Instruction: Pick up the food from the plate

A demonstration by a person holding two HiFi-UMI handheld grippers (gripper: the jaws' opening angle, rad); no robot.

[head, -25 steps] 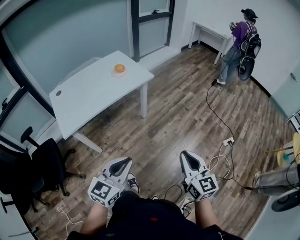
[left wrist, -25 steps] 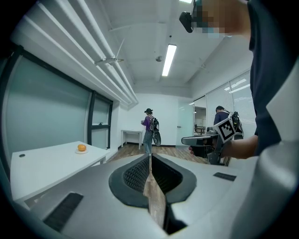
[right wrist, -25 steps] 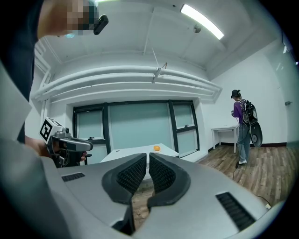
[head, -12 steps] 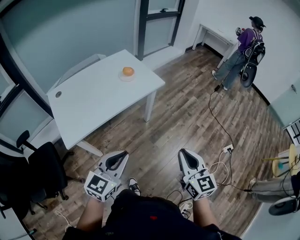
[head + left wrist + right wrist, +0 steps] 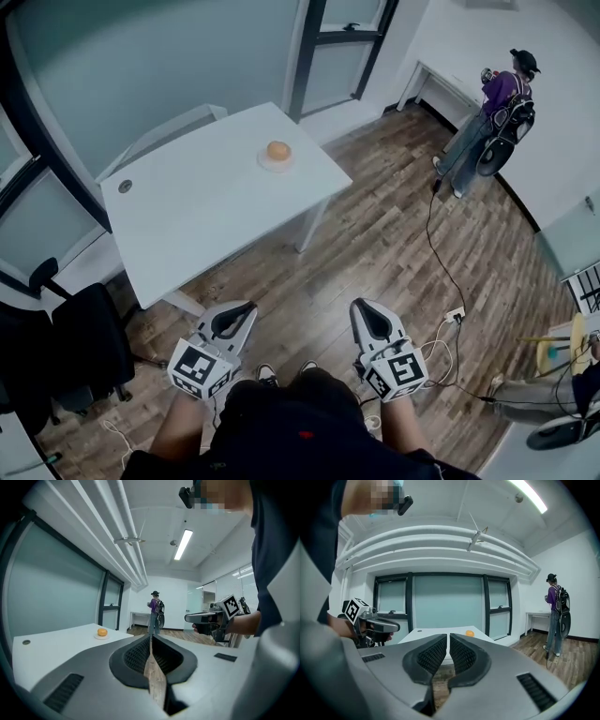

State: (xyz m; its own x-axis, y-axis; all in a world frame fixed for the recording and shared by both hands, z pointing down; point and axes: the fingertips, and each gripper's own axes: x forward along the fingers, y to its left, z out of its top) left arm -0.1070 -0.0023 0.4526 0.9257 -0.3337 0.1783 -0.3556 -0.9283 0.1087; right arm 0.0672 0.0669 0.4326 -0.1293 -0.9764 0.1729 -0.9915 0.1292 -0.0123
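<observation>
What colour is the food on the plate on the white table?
Orange. The food shows best in the head view, sitting on its small pale plate.

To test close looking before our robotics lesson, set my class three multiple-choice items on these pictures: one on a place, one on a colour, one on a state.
1. Where does the small white plate stand?
A. In a sink
B. On the white rectangular table, near a far corner
C. On a stove

2. What colour is the round food on that plate?
A. Green
B. Red
C. Orange

3. How do the jaws of the left gripper and the right gripper stand?
A. Both shut, with nothing between them
B. Both wide open
C. One shut on the food

Answers:
1 B: the head view shows the plate on the tabletop by its far corner.
2 C: the food looks orange in all three views.
3 A: each gripper view shows its jaws together and empty, away from the table.
</observation>
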